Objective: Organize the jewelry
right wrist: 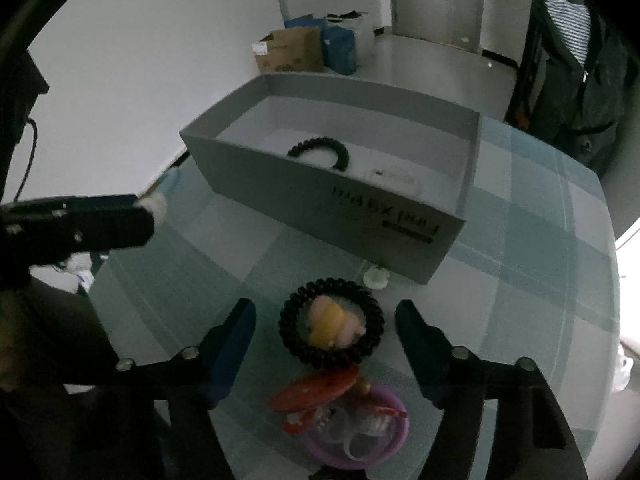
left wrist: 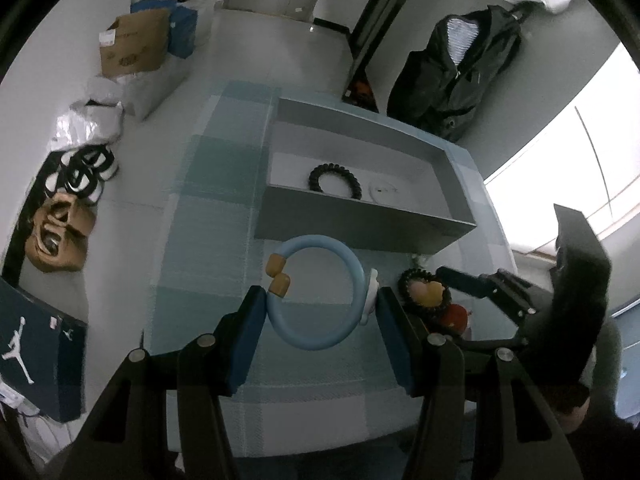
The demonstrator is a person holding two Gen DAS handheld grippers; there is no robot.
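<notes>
A light blue open bangle with two tan end caps lies on the checked cloth, between the fingers of my open left gripper. A grey box behind it holds a black coil band and a small white piece. My right gripper is open around a black coil band with a pink and yellow charm inside it. A red piece and a purple ring lie nearer. The box shows its band in the right wrist view.
The table has a blue-green checked cloth. Shoes, bags and a cardboard box lie on the floor at left. A dark jacket hangs behind the table. A small white round piece lies by the box's front wall.
</notes>
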